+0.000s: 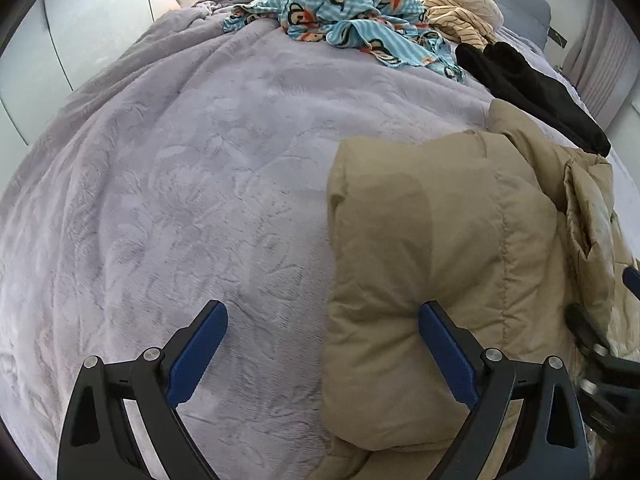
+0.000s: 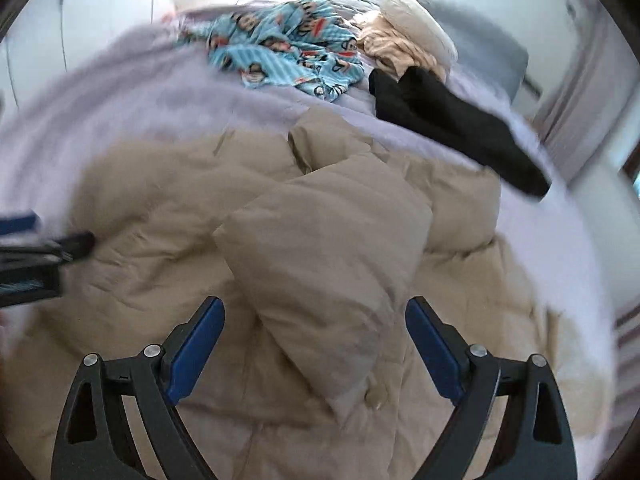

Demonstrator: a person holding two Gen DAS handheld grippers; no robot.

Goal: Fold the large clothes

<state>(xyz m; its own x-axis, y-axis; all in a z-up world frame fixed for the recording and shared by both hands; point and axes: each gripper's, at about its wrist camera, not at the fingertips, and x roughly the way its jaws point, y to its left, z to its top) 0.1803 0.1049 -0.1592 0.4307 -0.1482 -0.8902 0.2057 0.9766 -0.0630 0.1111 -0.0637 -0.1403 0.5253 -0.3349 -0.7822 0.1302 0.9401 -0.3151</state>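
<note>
Your tan puffy coat (image 2: 320, 240) lies on the purple bed blanket (image 1: 180, 160), and your left gripper (image 1: 323, 326) and right gripper (image 2: 315, 320) are both wide open, holding nothing.

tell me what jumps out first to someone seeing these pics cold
The big tan puffer coat dominates: it lies bunched on the lilac bedspread, nearest the cameras, with the open right claw over its folded sleeve and the open left claw at its left edge. Next, the bright blue monkey-print garment crumpled at the far end of the bed, with a black garment lying to its right.
</note>
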